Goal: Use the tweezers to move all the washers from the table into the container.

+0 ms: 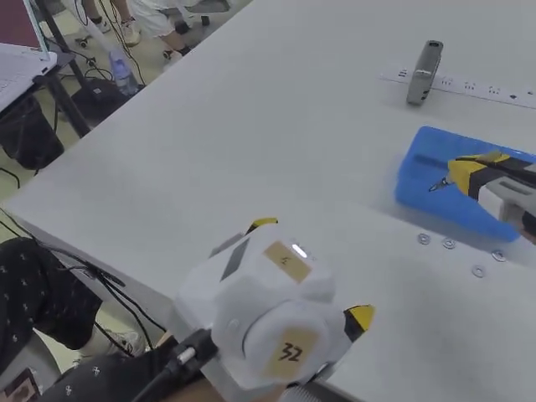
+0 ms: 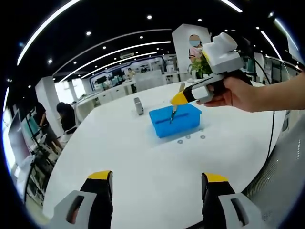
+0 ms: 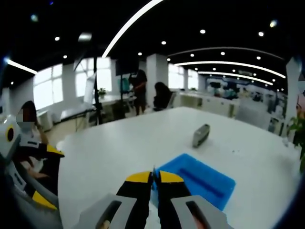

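A blue container [image 1: 435,180] lies on the white table [image 1: 251,142], with several small washers [image 1: 449,244] on the table just beside its near edge. My right gripper [image 1: 459,172] hangs over the container, shut on thin tweezers [image 1: 438,184] whose tip points down into it. In the left gripper view the tweezers [image 2: 173,113] reach into the container [image 2: 183,123], with the washers [image 2: 188,138] in front. My left gripper [image 1: 311,270] is open near the table's front edge, with nothing between its jaws [image 2: 157,177]. The right gripper view shows the shut jaws [image 3: 153,177] above the container [image 3: 200,181].
A grey handheld device [image 1: 423,72] stands next to a white power strip [image 1: 477,87] at the table's far side. On the floor to the left are chairs, cables, a bottle [image 1: 121,74] and a desk. Other people stand in the background hall.
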